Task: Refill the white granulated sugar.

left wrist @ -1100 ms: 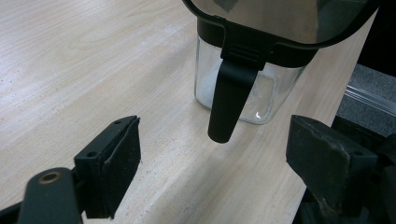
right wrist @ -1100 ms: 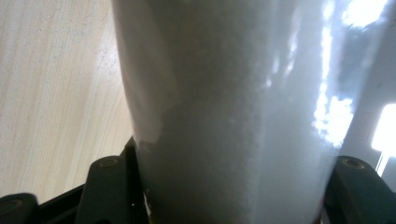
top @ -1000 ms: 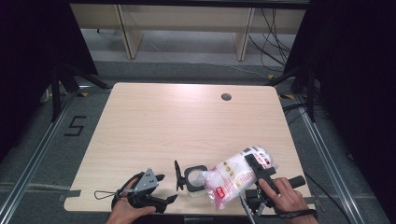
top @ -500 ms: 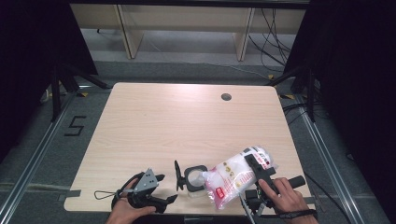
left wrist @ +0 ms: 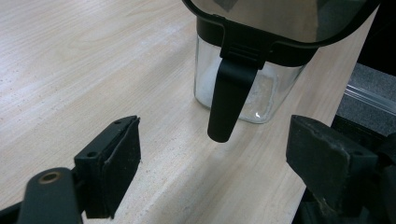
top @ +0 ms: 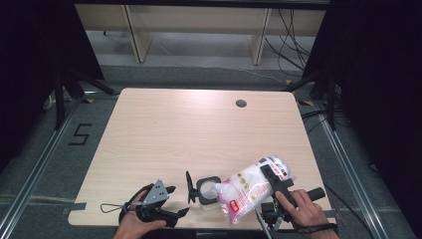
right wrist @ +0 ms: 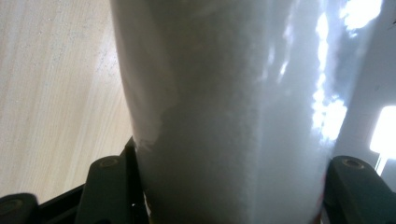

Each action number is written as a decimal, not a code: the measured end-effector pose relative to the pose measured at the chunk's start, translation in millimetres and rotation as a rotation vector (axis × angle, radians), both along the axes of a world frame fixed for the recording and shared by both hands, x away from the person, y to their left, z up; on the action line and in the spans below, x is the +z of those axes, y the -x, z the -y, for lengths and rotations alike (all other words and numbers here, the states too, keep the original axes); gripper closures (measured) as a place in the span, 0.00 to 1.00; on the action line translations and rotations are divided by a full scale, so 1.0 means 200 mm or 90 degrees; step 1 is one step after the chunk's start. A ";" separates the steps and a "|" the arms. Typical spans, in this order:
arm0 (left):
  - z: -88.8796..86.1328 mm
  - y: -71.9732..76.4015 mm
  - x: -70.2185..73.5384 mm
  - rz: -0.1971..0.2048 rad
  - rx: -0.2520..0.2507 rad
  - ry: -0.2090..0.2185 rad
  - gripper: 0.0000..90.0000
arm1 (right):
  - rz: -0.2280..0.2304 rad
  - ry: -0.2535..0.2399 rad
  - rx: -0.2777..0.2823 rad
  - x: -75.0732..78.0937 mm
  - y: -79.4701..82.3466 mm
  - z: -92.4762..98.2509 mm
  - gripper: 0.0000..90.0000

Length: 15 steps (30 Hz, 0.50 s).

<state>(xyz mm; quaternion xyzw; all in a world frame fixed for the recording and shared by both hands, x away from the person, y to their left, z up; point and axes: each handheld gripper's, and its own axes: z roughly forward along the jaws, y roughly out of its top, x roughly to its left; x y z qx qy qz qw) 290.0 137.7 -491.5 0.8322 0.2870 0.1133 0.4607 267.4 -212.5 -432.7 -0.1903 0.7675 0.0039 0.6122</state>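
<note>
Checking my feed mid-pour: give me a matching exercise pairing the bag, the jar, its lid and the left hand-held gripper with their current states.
Things:
1. bag of white powder
2. glass jar
3. jar lid
4. left hand-held gripper

States:
A. flipped open, standing on edge
B. open, nothing between its jaws
C. tilted, clamped in the right hand-held gripper
D. upright on the table, a little white powder at the bottom

Pairs: 1-C, 2-D, 3-A, 4-B

bag perhaps tipped slightly, nothing else shifted
</note>
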 end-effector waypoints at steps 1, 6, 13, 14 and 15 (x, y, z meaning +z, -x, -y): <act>0.00 0.01 0.00 -0.012 0.012 0.009 0.19 | 0.001 0.001 0.001 0.00 0.00 0.00 0.46; 0.00 0.01 0.00 -0.011 0.012 0.008 0.19 | 0.001 -0.004 0.001 0.00 0.00 0.00 0.46; 0.00 0.00 0.00 -0.004 0.010 0.000 0.19 | -0.006 0.002 -0.007 0.01 0.00 0.00 0.46; 0.00 0.00 0.00 -0.004 0.010 0.001 0.19 | -0.007 0.004 -0.005 0.01 0.00 0.00 0.46; 0.00 0.00 0.00 -0.006 0.009 0.003 0.19 | -0.003 -0.007 -0.004 0.00 0.00 0.00 0.46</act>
